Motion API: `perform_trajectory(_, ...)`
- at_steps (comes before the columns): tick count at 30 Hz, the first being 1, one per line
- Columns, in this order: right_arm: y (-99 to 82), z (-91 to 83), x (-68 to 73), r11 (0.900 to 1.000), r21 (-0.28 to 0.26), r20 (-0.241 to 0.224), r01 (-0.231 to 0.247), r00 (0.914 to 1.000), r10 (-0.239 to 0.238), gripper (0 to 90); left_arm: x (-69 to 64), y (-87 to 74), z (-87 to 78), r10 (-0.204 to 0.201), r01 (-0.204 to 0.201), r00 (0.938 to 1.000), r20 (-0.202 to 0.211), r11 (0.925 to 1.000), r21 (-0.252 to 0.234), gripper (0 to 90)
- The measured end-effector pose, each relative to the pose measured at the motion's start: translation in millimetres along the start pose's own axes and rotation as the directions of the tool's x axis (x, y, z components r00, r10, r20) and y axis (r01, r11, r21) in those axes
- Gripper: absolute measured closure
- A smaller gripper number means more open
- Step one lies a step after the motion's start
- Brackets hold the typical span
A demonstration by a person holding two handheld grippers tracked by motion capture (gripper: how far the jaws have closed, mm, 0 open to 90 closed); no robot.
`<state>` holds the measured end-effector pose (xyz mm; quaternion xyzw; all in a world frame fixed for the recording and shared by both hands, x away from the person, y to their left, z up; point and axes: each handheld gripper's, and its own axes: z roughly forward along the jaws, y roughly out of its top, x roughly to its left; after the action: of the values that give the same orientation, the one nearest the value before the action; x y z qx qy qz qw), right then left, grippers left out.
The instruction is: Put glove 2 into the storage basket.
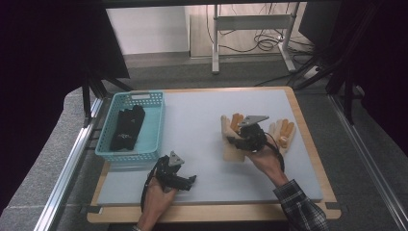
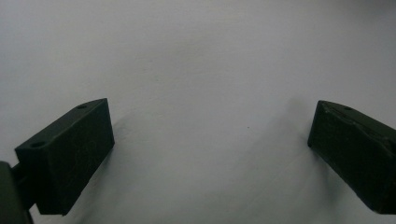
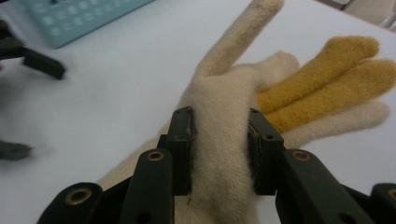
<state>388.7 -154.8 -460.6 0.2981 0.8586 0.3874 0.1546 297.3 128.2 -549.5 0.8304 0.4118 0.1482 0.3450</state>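
Left gripper (image 1: 185, 182) at 7 o'clock, jaws spread, holding nothing.
Right gripper (image 3: 219, 154) pinches the cream glove (image 3: 224, 107) at 3 o'clock.

Floor: grey carpet (image 1: 202, 72) lay beyond the table.
Wall: a white panel (image 1: 144, 29) stood behind.
Furniture: a white metal-legged desk frame (image 1: 250, 24) trailed black cables (image 1: 267, 43).

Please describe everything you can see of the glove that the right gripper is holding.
The glove looks knitted and woolly: cream palm and thumb, with at least two fingers yellow-orange. It lies flat on the pale table, fingers pointing away from the person. The right gripper pinches a raised fold of its palm between both jaws. In the high view, a second similar glove lies just to its right.
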Motion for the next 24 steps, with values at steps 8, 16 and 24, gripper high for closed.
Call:
perform_trajectory(8,-22.6,21.6,32.5,0.9994,0.035,-0.060,0.002,0.9982,0.000,60.5,0.0,0.0,-0.1,0.001,-0.001,1.0000,0.000,1.0000,0.000,0.5)
perform_trajectory(16,-25.8,21.5,29.4,0.9993,0.035,-0.080,-0.015,0.9966,0.018,39.7,0.0,0.0,-0.1,0.000,0.000,1.0000,0.000,1.0000,0.000,0.5)
perform_trajectory(24,-29.8,-1.0,-0.7,0.9986,0.013,0.011,-0.051,0.9986,0.051,46.8,-0.2,-0.1,-0.1,-0.002,0.002,1.0000,0.001,1.0000,0.000,0.6)
